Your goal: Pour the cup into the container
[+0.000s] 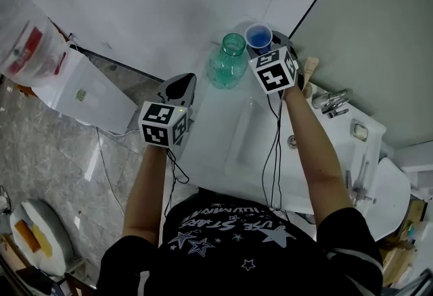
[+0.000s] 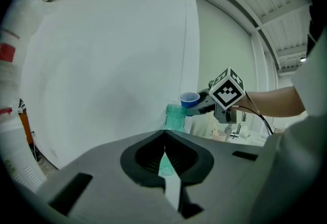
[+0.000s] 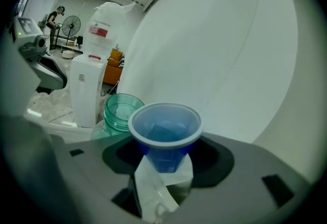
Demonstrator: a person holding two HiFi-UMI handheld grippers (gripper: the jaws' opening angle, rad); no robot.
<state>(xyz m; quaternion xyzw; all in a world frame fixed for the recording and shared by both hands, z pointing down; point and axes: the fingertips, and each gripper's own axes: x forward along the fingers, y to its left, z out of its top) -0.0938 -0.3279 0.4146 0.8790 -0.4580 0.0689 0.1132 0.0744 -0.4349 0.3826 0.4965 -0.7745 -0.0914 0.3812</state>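
Holding a blue cup (image 3: pixel 165 128) between its jaws, rim up, the right hand-held gripper (image 3: pixel 163 166) hangs with the cup just beside the open mouth of a green glass jar (image 3: pixel 117 110). The jar stands on the white counter (image 1: pixel 203 153) near the wall. The left hand-held gripper (image 2: pixel 164 164) has its jaws together on nothing, apart from the jar, to its left.

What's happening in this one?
A person holds a blue cup in the right gripper, jaws clamped on its lower part, right beside the mouth of a green glass jar on the white counter. The cup is about upright, so pouring has not begun. The left gripper is shut and empty, off to the jar's side.
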